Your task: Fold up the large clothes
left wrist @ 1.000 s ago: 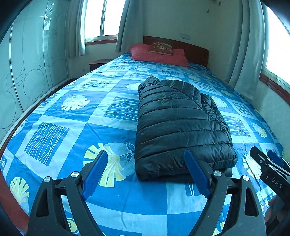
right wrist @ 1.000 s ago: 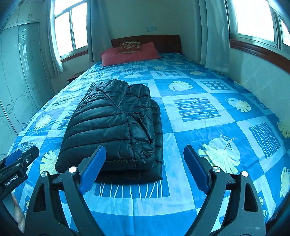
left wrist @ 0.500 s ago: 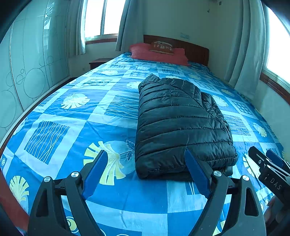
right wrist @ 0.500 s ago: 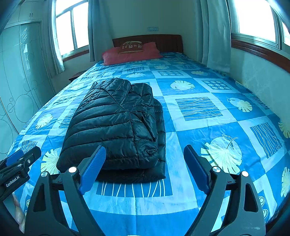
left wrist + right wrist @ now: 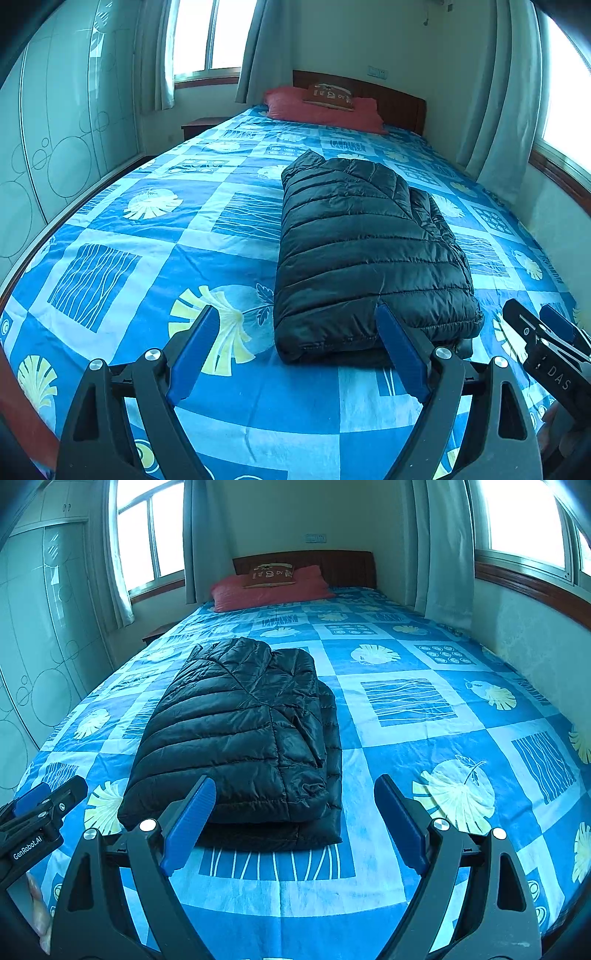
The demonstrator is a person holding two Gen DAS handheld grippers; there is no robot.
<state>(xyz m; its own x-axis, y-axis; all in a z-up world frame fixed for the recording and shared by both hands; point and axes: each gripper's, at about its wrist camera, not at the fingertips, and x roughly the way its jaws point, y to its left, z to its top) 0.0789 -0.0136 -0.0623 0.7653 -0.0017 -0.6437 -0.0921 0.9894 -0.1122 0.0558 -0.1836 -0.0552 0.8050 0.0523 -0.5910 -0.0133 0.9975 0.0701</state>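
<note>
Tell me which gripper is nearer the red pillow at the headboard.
Neither clearly. Left gripper and right gripper both hang open at the foot end, beyond the folded black jacket, far from the red pillow.

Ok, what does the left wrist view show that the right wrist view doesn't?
Only the left wrist view shows the jacket's smooth folded left side and the right tongs entering at the right edge.

Only the right wrist view shows the jacket's layered right edge, where the stacked folds show, and the left tongs at the left edge.

Both show the folded black puffer jacket lying on the blue patterned bedspread, the red pillow at the headboard, and each camera's own tongs open and empty, short of the jacket.
</note>
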